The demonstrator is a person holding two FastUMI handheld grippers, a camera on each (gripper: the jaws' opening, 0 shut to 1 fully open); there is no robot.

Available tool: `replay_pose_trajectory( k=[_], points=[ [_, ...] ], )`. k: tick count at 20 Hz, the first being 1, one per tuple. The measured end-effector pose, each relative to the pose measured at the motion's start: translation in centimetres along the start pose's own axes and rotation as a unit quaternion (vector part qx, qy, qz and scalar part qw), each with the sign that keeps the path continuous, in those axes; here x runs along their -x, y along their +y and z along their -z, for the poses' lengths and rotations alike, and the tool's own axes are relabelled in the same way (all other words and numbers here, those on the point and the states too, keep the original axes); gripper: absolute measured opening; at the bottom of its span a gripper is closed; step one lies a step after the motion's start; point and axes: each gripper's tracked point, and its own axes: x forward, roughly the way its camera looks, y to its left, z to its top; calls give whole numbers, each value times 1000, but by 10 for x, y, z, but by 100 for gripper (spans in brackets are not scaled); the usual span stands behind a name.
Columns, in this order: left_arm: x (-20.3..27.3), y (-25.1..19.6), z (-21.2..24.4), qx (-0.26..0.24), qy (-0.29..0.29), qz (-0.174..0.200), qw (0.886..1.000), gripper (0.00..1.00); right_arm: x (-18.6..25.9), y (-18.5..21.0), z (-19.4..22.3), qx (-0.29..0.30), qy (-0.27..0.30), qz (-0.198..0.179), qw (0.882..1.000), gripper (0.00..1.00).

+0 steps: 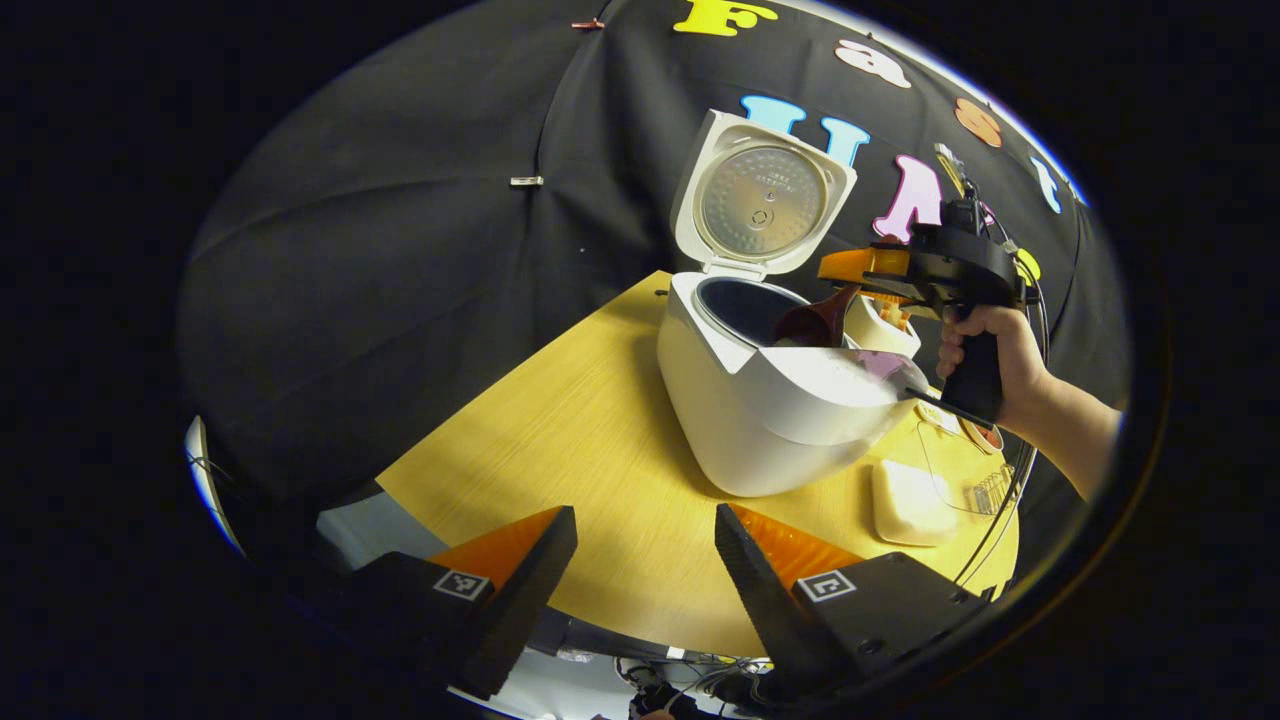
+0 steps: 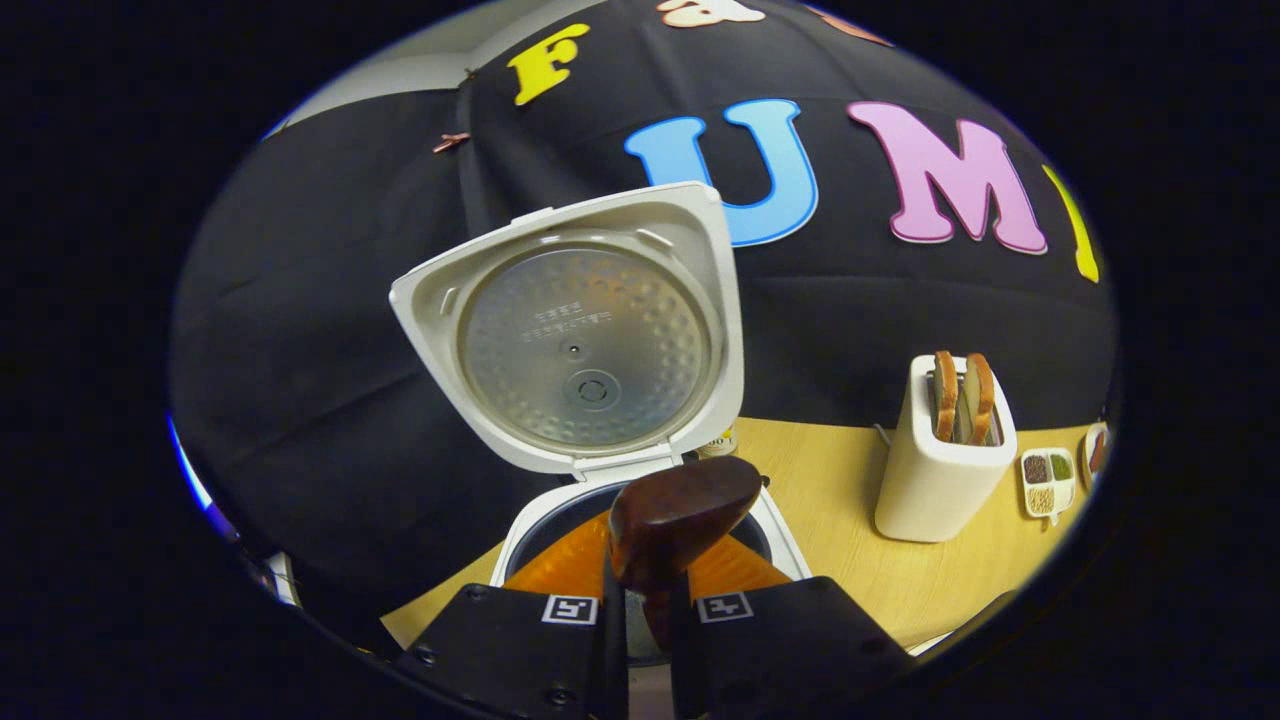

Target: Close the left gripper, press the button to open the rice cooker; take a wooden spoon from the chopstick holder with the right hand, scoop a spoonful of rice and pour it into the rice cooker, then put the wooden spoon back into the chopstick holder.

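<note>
The white rice cooker (image 1: 770, 410) stands on the wooden table with its lid (image 1: 760, 200) raised upright. In the left gripper view a hand (image 1: 990, 350) holds my right gripper (image 1: 862, 280) over the cooker's far rim. That gripper is shut on the handle of a dark wooden spoon (image 1: 820, 320), whose bowl hangs above the inner pot (image 1: 740, 305). In the right gripper view the spoon's bowl (image 2: 680, 510) juts out of my right gripper (image 2: 645, 605), over the pot (image 2: 555, 525) and below the lid (image 2: 580, 340). My left gripper (image 1: 645, 525) is open, low over the table's near edge.
A white toaster (image 2: 945, 460) with two bread slices stands right of the cooker on the table (image 2: 840, 520). A small divided tray of grains (image 2: 1045, 480) lies beyond it. A white block (image 1: 905, 500) and a clear container (image 1: 965, 470) sit near the cooker's front right.
</note>
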Motion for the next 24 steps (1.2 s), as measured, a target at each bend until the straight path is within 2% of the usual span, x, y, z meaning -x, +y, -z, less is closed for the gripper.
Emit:
replay_pose_trajectory(
  k=[3,7,10,11,17,21,24],
  points=[
    [0,-3,3,5,4,5,1000,96,2,19,2,64,-5,-18,998,21],
    [1,-8,0,-1,-4,8,1000,96,8,43,9,153,-1,-43,987,21],
    [1,-9,0,-3,-7,9,1000,96,14,54,8,173,-8,-51,984,17],
    [2,-10,-1,-3,-7,10,1000,96,15,56,4,170,-12,-50,984,21],
    [7,-11,-10,-13,-25,7,1000,98,38,34,-27,86,-34,-26,995,21],
    [7,-17,-23,-25,-42,13,999,96,70,-4,-58,4,-59,5,998,21],
    [6,-28,-33,-33,-52,22,998,98,101,-48,-84,-71,-89,39,993,21]
  ],
)
